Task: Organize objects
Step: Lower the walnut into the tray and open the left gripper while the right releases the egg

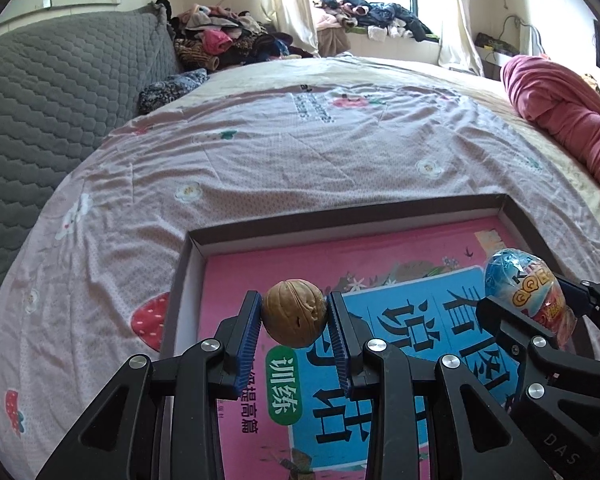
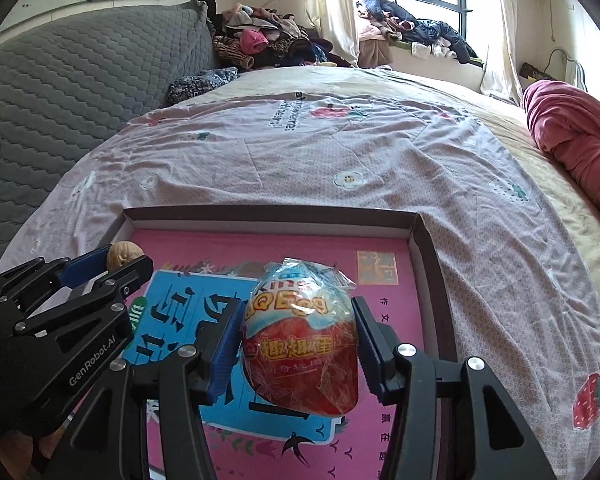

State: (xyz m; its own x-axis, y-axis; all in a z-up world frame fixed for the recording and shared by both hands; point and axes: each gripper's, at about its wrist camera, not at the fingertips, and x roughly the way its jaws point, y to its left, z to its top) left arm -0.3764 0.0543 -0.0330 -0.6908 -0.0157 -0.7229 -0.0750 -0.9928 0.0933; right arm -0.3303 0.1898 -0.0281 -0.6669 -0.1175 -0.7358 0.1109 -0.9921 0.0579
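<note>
A brown walnut [image 1: 294, 312] is pinched between the blue pads of my left gripper [image 1: 294, 316], which is shut on it and hovers over the shallow dark box [image 1: 340, 216] on the bed. Inside the box lies a pink and blue book [image 1: 400, 312]. My right gripper [image 2: 298, 340] is shut on a wrapped toy egg [image 2: 300, 344], blue on top and red below, above the same box [image 2: 424, 236] and book [image 2: 384, 280]. In the left wrist view the egg [image 1: 524, 292] and right gripper [image 1: 528, 312] show at the right. The right wrist view has the walnut [image 2: 124, 254] in the left gripper [image 2: 120, 266] at the left.
The box rests on a pale patterned bedsheet [image 1: 300, 152]. A grey quilted headboard [image 1: 52, 92] rises at the left. A rolled red blanket [image 1: 560, 108] lies at the right. Piled clothes [image 1: 228, 40] sit beyond the bed and on the window sill [image 1: 372, 16].
</note>
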